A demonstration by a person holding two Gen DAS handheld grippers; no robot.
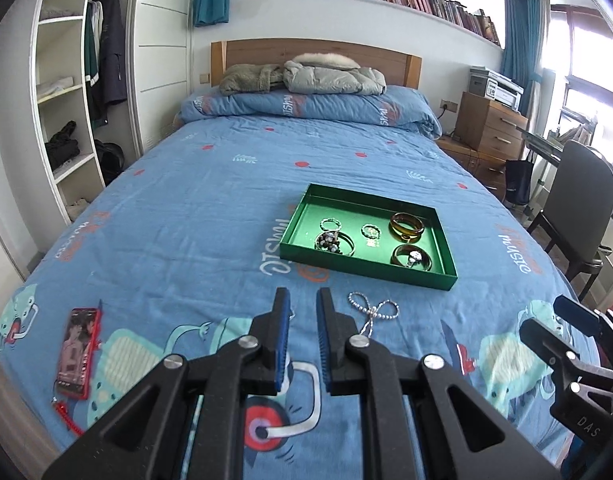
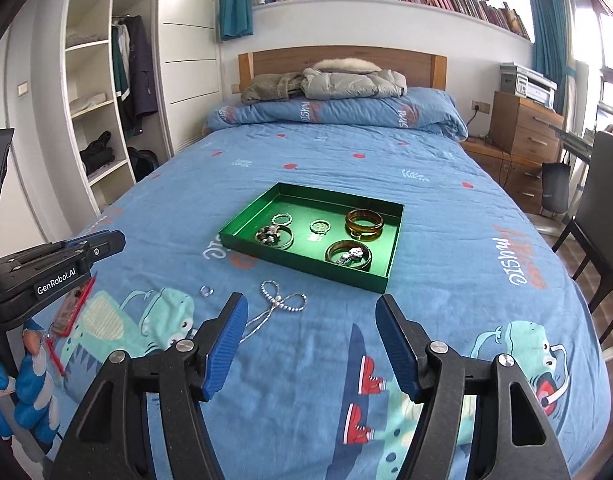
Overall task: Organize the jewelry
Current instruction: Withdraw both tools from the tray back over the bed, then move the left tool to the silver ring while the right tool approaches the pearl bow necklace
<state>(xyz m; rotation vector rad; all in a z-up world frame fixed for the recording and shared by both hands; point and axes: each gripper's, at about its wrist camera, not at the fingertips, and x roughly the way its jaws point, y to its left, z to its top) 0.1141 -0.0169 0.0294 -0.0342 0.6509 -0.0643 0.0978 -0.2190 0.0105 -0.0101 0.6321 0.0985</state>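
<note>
Above the bedspread, left gripper narrowly parted, right gripper wide (both empty).

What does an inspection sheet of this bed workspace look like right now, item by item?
Surface: blue bedspread, patterned.
Job's things: green tray holding bangles and small rings; silver chain and small ring lie outside on the bedspread.
Clutter: red phone near the left edge.
Grippers: left claw slightly open, empty; right claw wide open, empty.
Cables: nothing seen on the bed.
Surroundings: headboard, bookshelf, wardrobe, chair.
</note>
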